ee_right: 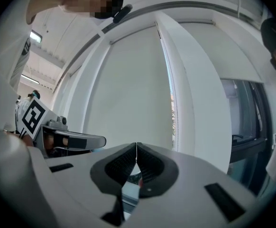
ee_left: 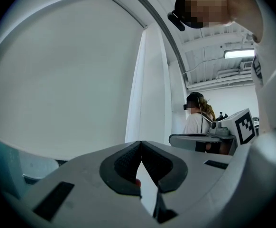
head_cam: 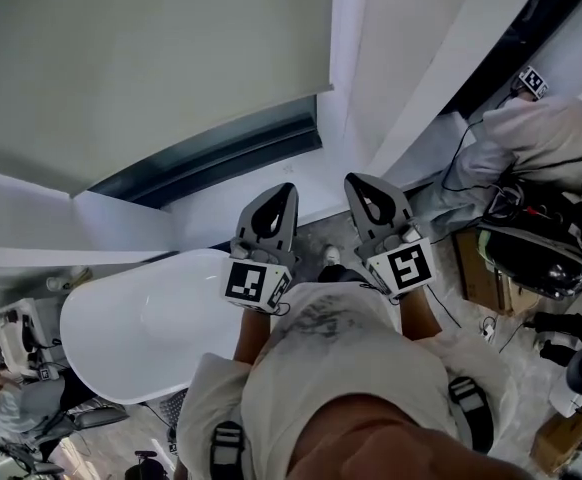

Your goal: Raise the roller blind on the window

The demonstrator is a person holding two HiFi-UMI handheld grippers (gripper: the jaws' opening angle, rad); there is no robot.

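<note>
The pale grey roller blind [head_cam: 141,58] hangs down over most of the window, leaving a dark strip of glass [head_cam: 221,153] below its bottom edge. It fills the left gripper view [ee_left: 71,80] and stands ahead in the right gripper view [ee_right: 133,89]. My left gripper [head_cam: 281,190] and right gripper [head_cam: 361,180] are side by side, pointing level at the white wall below the window, well short of the blind. In their own views, the left gripper [ee_left: 141,142] and the right gripper [ee_right: 136,145] each have the jaws pressed together with nothing between them.
A white bathtub [head_cam: 141,328] lies at my lower left, under the window. A white wall column [head_cam: 391,58] separates this window from another at the right, where a person in white [head_cam: 531,138] stands. Cables, boxes and equipment [head_cam: 541,258] crowd the floor at right.
</note>
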